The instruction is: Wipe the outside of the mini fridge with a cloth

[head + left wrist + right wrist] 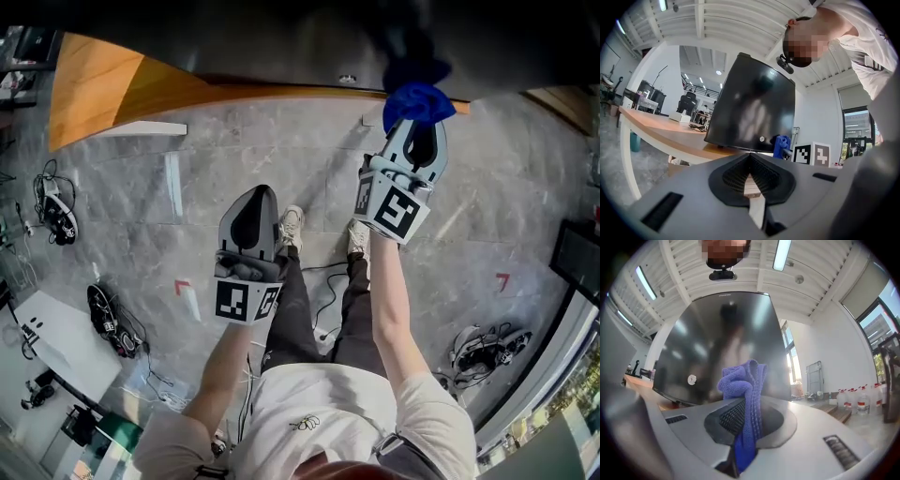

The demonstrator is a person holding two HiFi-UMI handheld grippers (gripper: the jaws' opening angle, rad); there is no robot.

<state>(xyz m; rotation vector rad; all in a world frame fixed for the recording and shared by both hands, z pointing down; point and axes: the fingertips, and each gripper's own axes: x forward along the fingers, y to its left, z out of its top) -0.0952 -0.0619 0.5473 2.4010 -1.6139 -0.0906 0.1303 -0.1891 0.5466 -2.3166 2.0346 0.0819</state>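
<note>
Right gripper (pixel 418 127): it is clamping its jaws on the cloth (pixel 417 101), gripping the lower fold and leaving a bunched wad sticking out past the tips, likely so that fabric rather than plastic is meeting the surface.
Cloth: it is hanging blue and crumpled right in front of the fridge (pixel 281 37), low on the black door; I am not managing to tell whether it is already touching.
Fridge: it is standing upright on the table (pixel 94 94), near the front edge, with its glossy door facing the person, which is putting the whole front within the right arm's reach.
Left gripper (pixel 255 202): it is hovering lower and farther back, well apart from the fridge, jaws pressed together and carrying nothing; it seems to be waiting out of the way while the other side is working.
Step, as I am judging it: wiping of the door is starting or under way at its lower part; top and sides are looking untouched by the cloth now.
Container, fridge: its door is sitting closed, with a small round lock (pixel 692 379) showing low on the front, so the inside is staying out of sight.
Container, jugs (pixel 862 394): several red-capped ones are standing off to the right in the right gripper view, too small for judging how full.
</note>
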